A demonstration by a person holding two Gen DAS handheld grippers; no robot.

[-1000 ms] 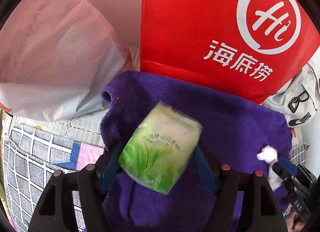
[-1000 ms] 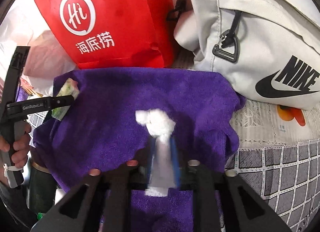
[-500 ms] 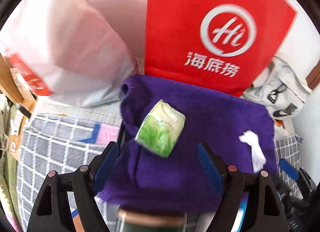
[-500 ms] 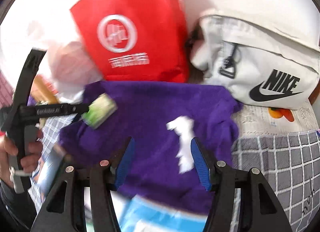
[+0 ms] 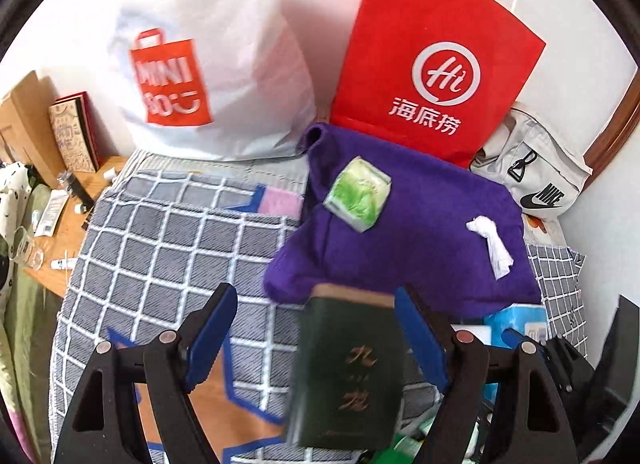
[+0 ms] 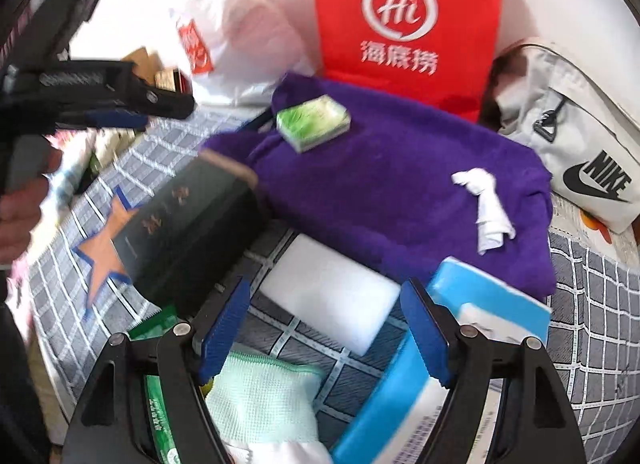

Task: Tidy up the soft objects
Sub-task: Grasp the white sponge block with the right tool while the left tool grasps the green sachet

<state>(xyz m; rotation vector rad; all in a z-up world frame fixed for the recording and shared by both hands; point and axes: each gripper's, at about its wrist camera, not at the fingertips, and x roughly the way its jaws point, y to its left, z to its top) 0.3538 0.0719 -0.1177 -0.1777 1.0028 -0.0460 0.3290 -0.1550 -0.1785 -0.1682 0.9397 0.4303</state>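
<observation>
Fingers of the left gripper stand apart around nothing; the right gripper has just been opening, its fingers empty. Beyond both, a green tissue pack and white rag lie on the purple towel, on the bed.

We are seeing the box blurring, the blue pack running off-frame, the red bag cropped above.

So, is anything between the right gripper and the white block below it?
Nothing visible: the right gripper is open and the white block lies bare on the checked cover between its fingers.
</observation>
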